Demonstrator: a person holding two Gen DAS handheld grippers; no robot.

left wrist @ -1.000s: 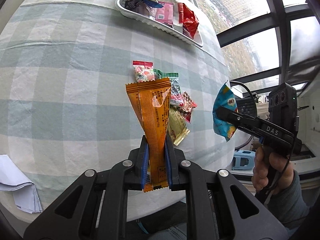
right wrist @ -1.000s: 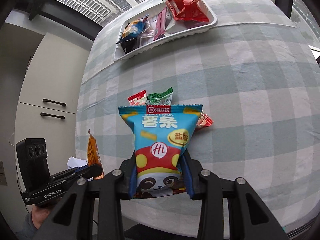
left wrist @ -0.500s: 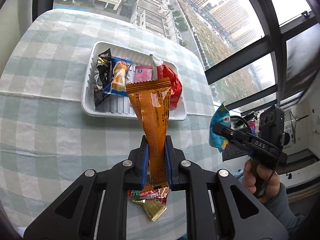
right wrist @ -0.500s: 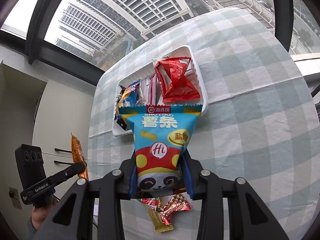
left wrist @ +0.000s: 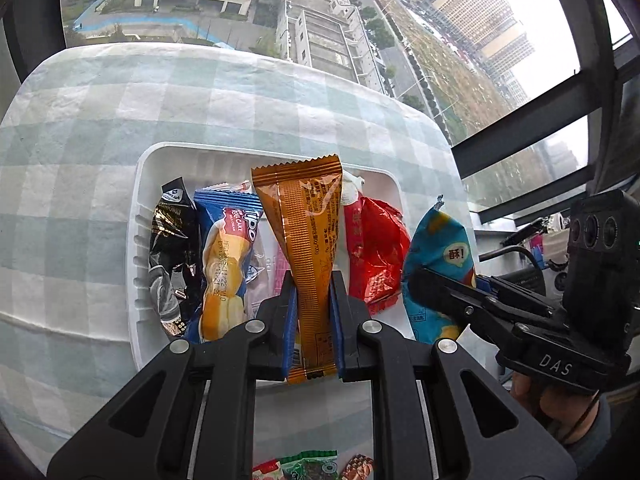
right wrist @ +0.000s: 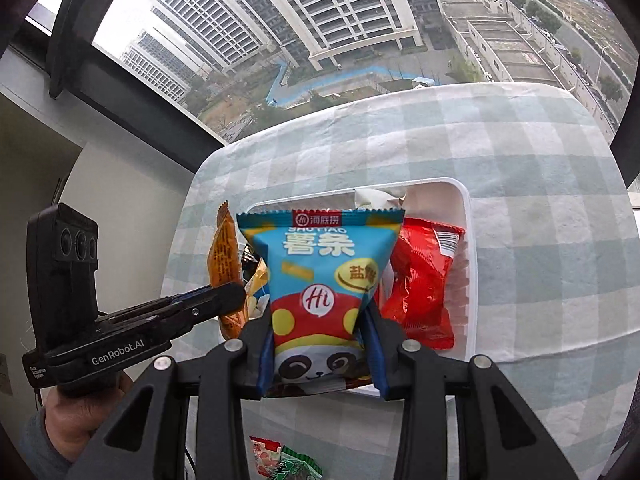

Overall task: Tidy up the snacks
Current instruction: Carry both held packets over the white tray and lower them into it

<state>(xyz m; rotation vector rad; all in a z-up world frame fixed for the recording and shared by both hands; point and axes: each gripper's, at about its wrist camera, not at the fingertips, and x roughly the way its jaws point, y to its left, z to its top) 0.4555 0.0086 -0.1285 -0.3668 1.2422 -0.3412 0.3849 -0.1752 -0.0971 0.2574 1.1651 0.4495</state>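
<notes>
Snacks are now over the white tray (left wrist: 134, 240), no more above the loose pile: my left gripper (left wrist: 313, 300) pinches the orange packet (left wrist: 308, 240), my right gripper (right wrist: 320, 344) clamps the blue bag (right wrist: 320, 268), so I judge release comes next

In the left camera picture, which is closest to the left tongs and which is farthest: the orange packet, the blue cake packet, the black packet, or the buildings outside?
1. Orange packet: pinched in the left tongs, in the middle.
2. Blue cake packet: in the white tray, just to the left.
3. Black packet: further left, by the tray's edge.
4. Buildings: far beyond the table, outside the window.
</notes>
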